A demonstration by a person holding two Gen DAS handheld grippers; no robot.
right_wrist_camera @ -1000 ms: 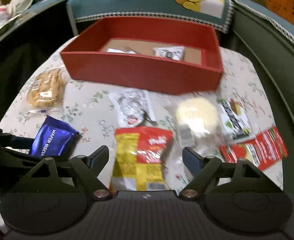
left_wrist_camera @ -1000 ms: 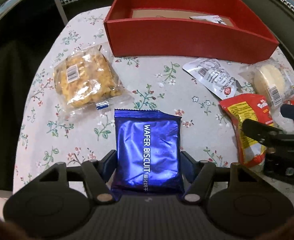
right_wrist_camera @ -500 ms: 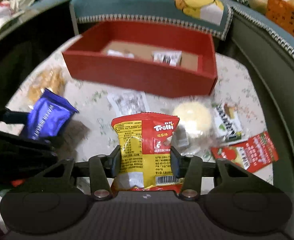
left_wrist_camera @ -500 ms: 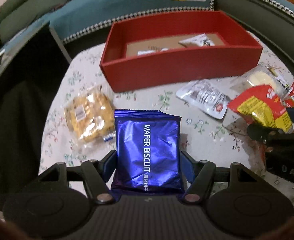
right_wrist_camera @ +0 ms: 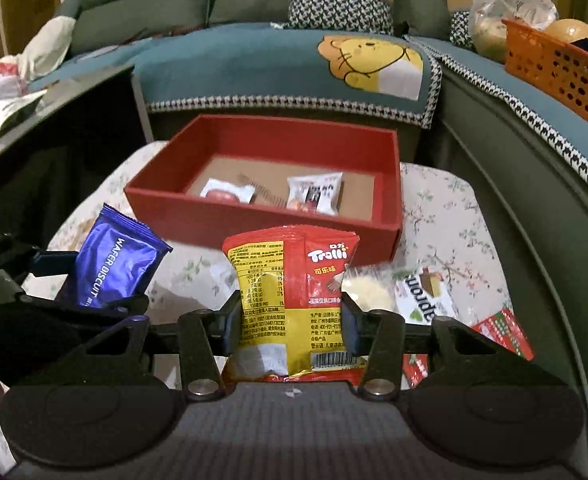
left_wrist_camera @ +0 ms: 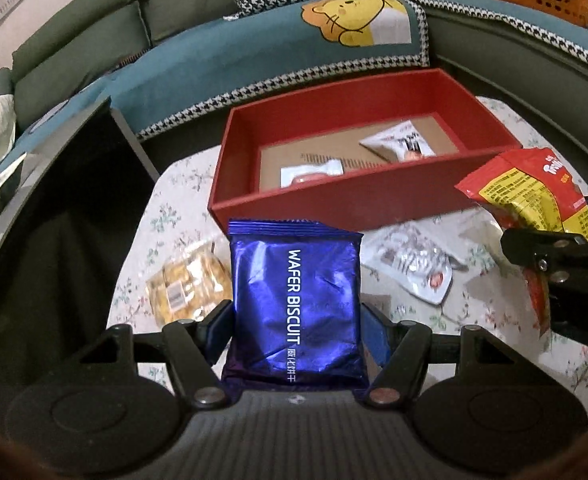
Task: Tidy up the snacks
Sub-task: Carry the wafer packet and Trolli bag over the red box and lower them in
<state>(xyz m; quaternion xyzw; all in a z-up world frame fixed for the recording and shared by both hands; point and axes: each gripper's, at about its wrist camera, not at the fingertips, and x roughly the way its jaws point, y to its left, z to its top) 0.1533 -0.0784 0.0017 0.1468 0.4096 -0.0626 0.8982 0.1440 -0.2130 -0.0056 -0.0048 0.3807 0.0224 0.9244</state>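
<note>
Tongs clamp wafer packet [left_wrist_camera: 295,304] and Trolli bag [right_wrist_camera: 292,304] before red box [right_wrist_camera: 262,220]

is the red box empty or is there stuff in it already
Not empty. The red box already holds two small white snack packets lying on its brown cardboard floor; most of the floor is bare.

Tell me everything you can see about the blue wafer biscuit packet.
The blue wafer biscuit packet is a glossy, crinkled foil pouch, roughly square, with a crimped top seal and white lettering "WAFER BISCUIT" running along its length. It looks sealed and full. The left tongs clamp its two side edges, holding it raised off the floral tablecloth, sealed end pointing toward the red box. Nothing else touches it.
</note>
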